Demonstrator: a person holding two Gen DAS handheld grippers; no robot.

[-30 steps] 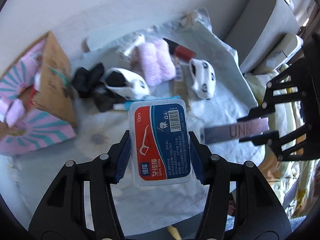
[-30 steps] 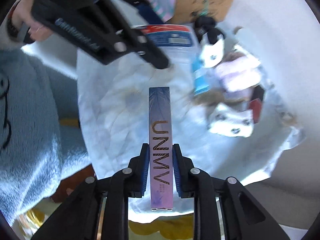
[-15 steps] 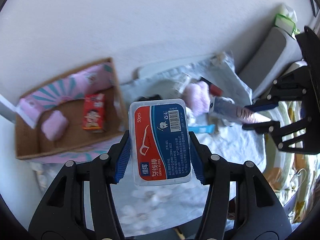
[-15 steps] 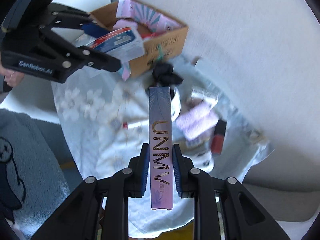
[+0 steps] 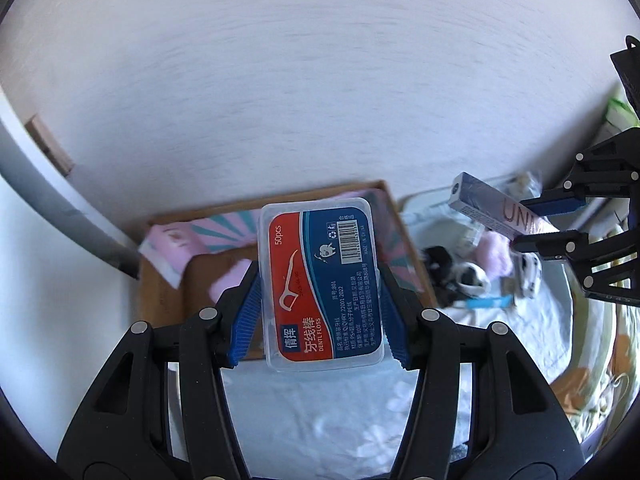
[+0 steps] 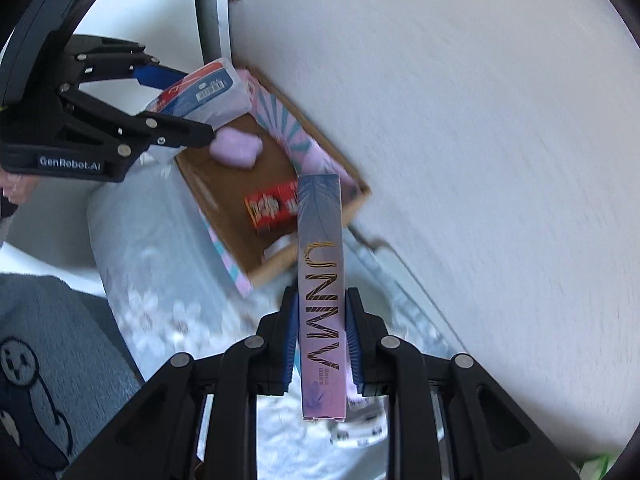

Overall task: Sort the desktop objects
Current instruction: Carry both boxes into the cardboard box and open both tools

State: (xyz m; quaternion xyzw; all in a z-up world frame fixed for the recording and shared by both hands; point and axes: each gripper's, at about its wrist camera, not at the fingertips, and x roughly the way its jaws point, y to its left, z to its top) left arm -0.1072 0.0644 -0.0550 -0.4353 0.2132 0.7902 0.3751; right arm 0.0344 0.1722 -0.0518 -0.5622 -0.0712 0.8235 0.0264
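Observation:
My left gripper [image 5: 320,312] is shut on a clear dental floss box [image 5: 320,280] with a red and blue label, held above the near edge of an open cardboard box [image 5: 412,256] with pink striped flaps. My right gripper [image 6: 322,336] is shut on a long purple UNNY box [image 6: 321,280] and holds it over the cardboard box's right end [image 6: 352,208]. Inside the cardboard box lie a pink fluffy pad [image 6: 236,148] and a red packet [image 6: 272,208]. The left gripper with the floss box [image 6: 196,88] shows at upper left in the right wrist view.
A pale floral cloth [image 5: 320,412] covers the table. To the right lie a pink fluffy item [image 5: 496,252], black and white socks [image 5: 472,280], a black item [image 5: 436,258] and a blue strip [image 5: 488,303]. A white wall [image 5: 320,80] stands behind.
Both grippers have swung left toward the cardboard box, which now sits directly ahead of them. Both objects stay gripped.

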